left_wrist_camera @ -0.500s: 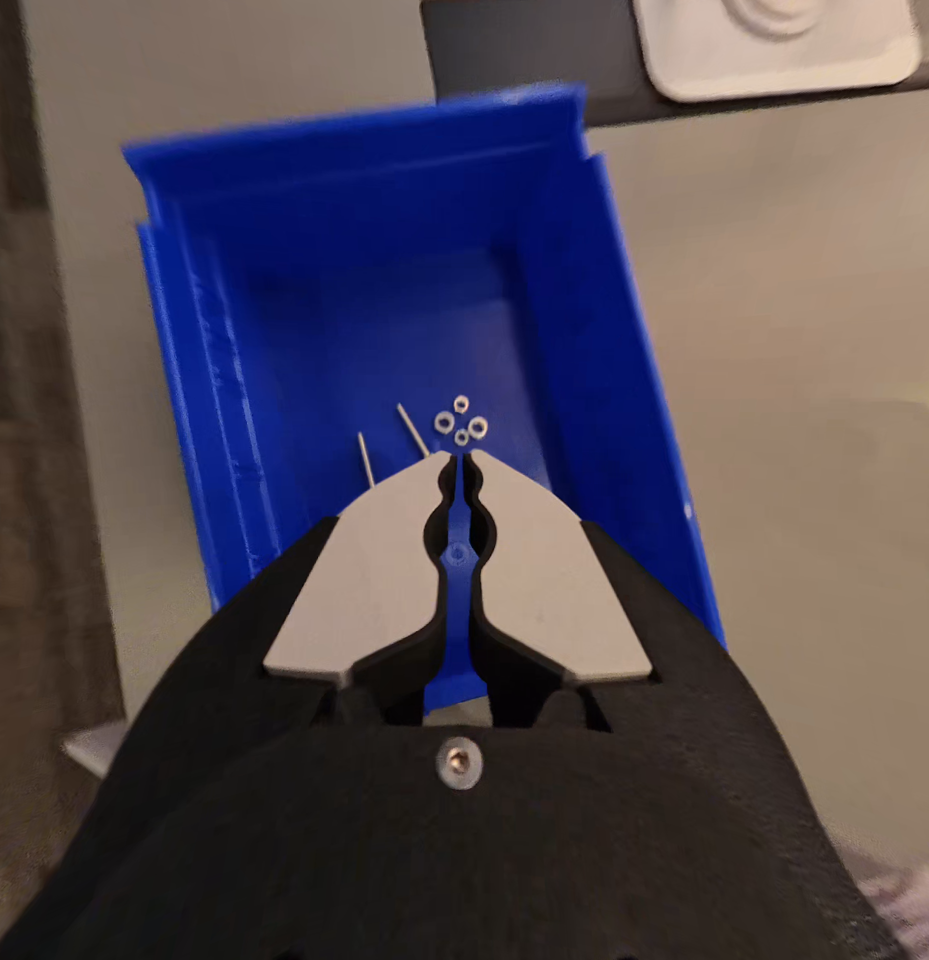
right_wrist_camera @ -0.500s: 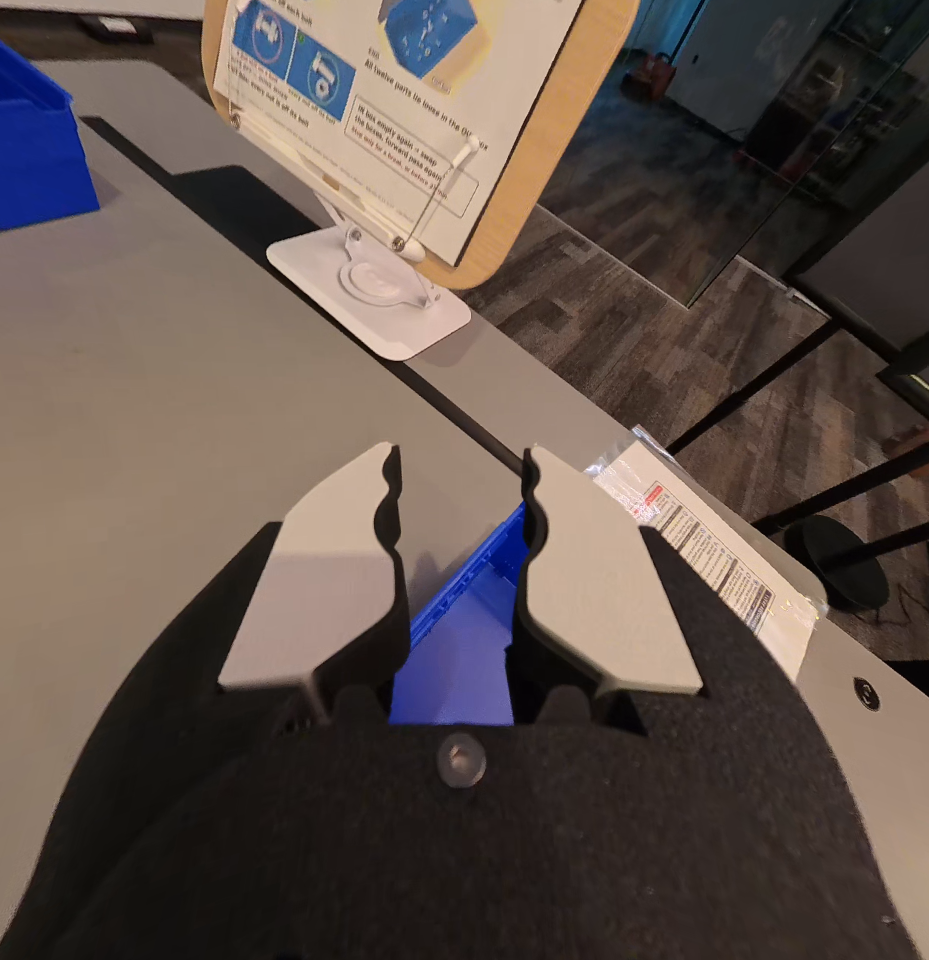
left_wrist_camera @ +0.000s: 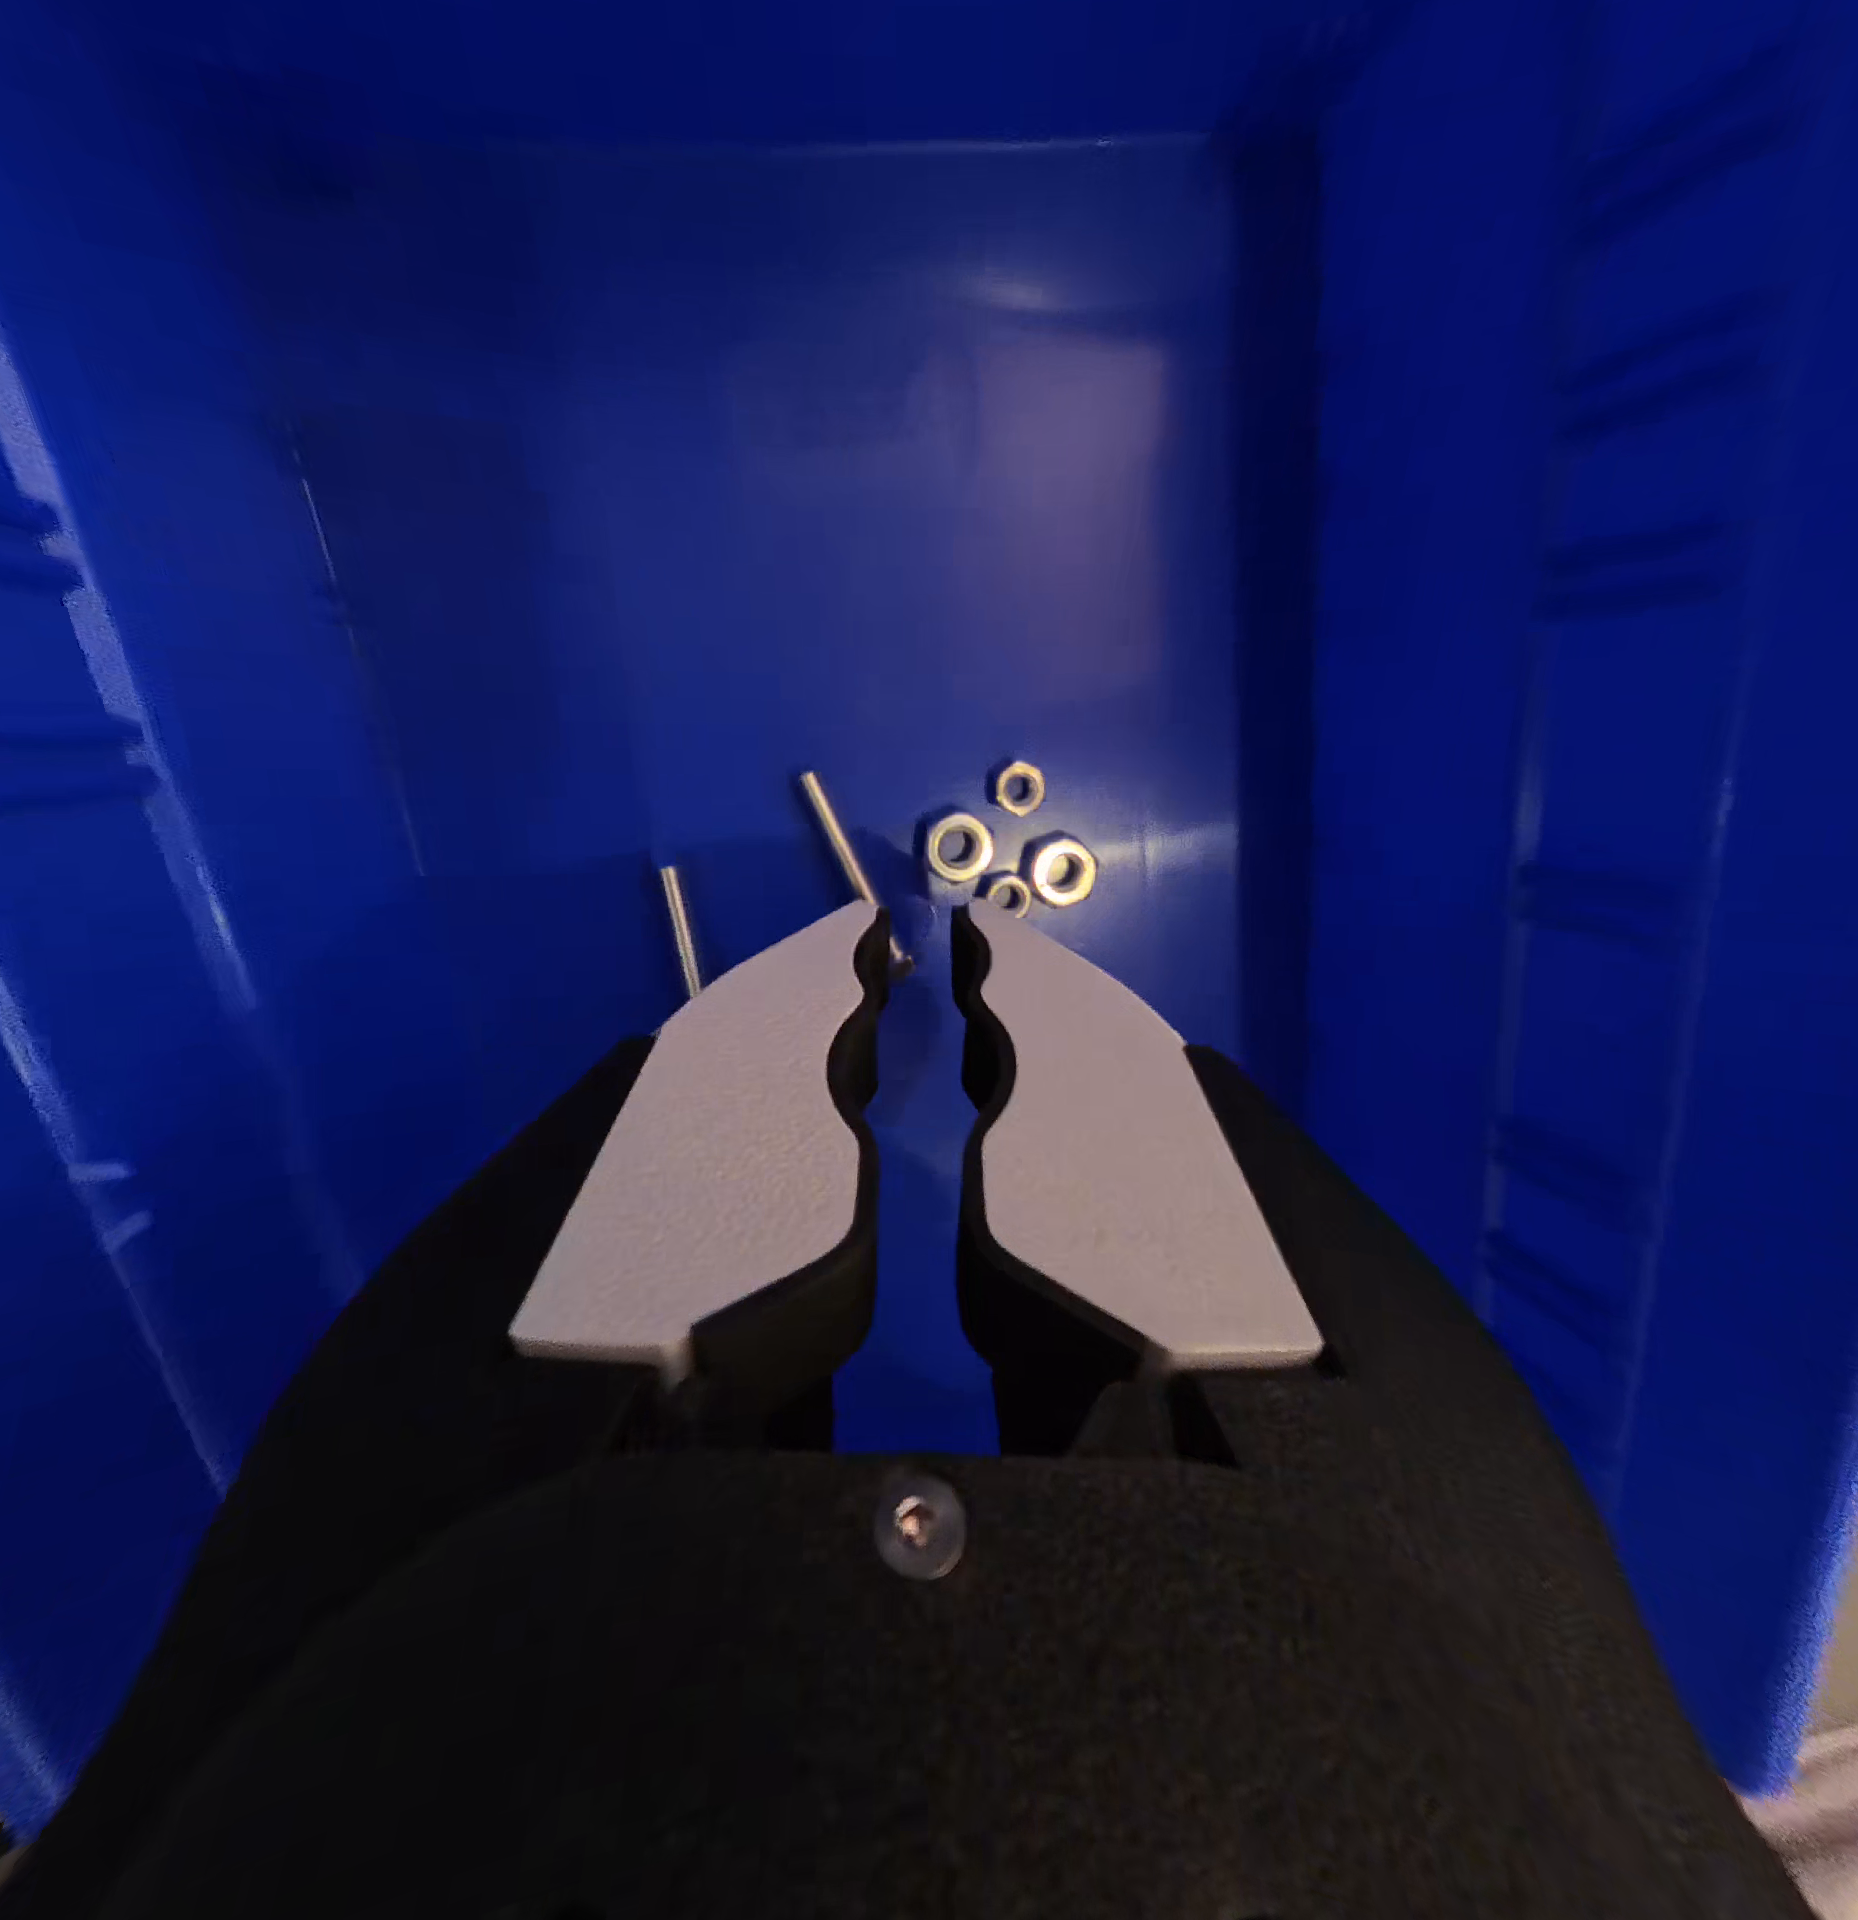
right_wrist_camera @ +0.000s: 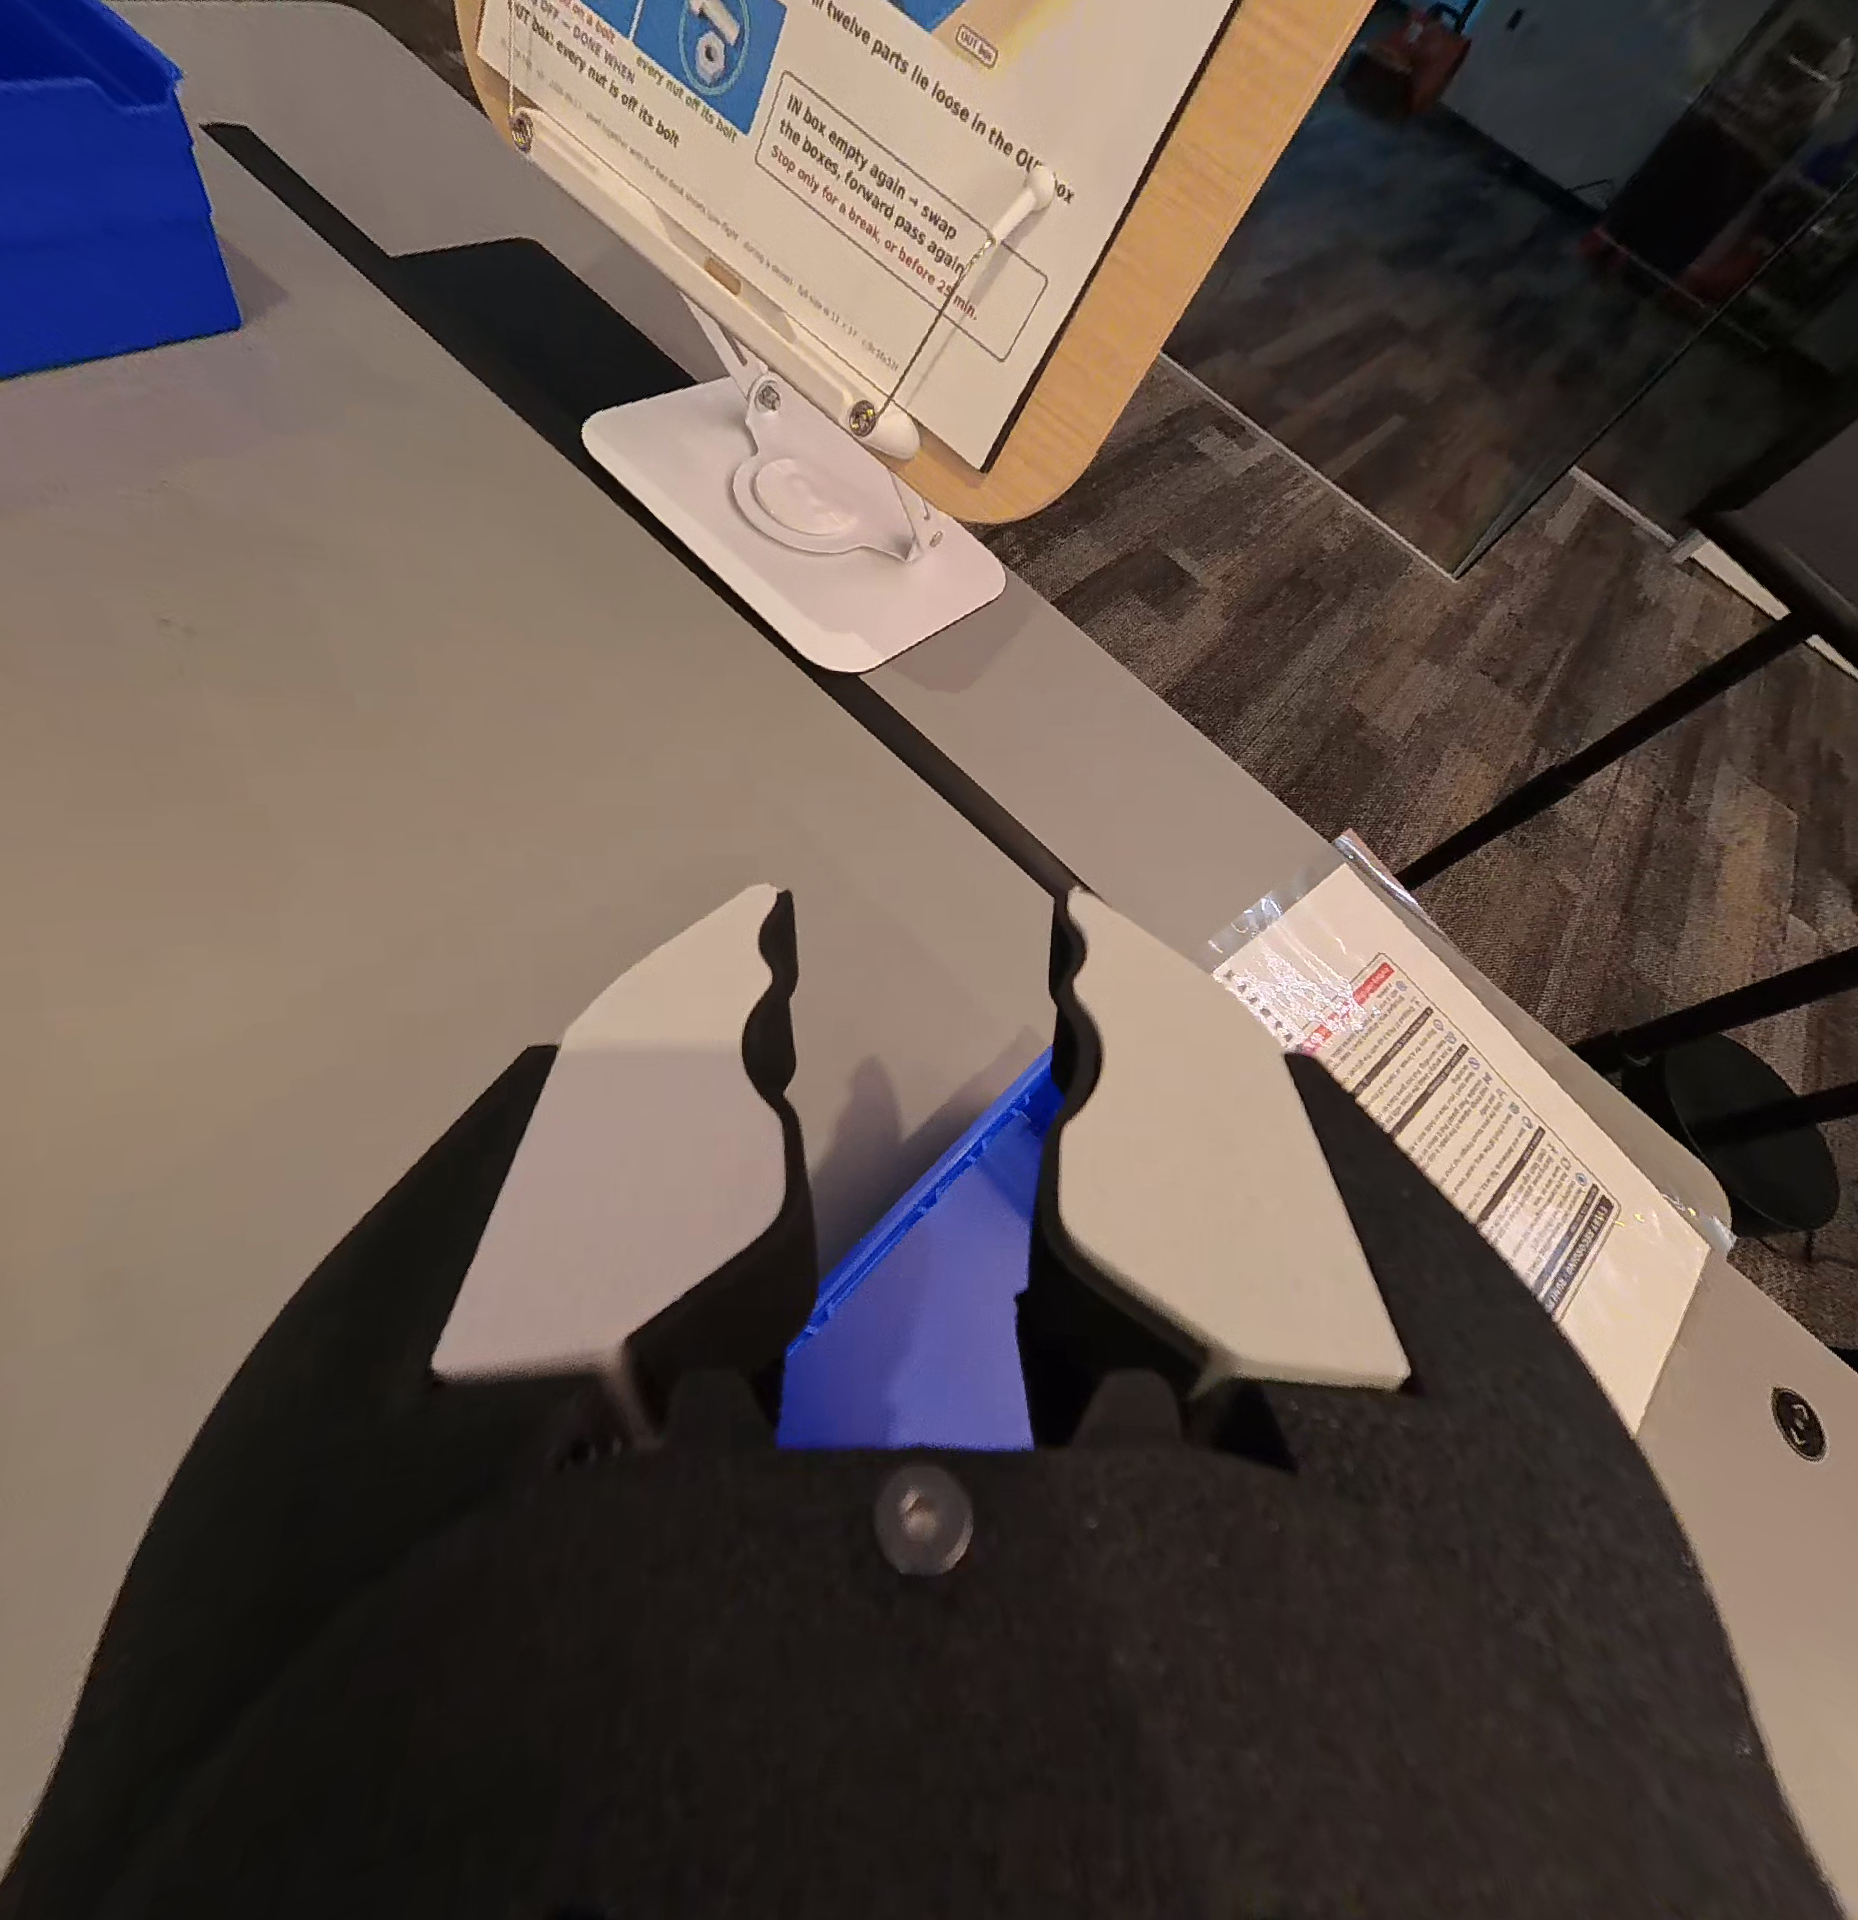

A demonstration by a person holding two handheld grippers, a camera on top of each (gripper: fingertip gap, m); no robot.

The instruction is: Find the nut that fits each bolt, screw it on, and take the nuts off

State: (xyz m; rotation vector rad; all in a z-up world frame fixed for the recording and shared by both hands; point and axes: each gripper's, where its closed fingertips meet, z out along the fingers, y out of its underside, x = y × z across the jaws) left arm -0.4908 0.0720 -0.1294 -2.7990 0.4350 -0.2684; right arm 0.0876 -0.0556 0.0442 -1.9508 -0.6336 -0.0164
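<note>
In the left wrist view my left gripper reaches down into a blue bin, its jaws a small gap apart and empty. Just past the tips lie several small silver nuts in a cluster. A thin bolt lies left of them, its lower end by the left fingertip. A second thin bolt lies farther left, partly hidden by the finger. In the right wrist view my right gripper is open and empty above the grey table, with a blue bin's corner under it.
A second blue bin stands at the far left of the table. An instruction board on a white stand stands at the table's far edge. A printed sheet in a clear sleeve lies at the right edge, with floor beyond.
My left gripper has dropped from above the bin down into it, close to the nuts and bolts, and its jaws have parted slightly. My right gripper has shifted a little toward the board stand.
</note>
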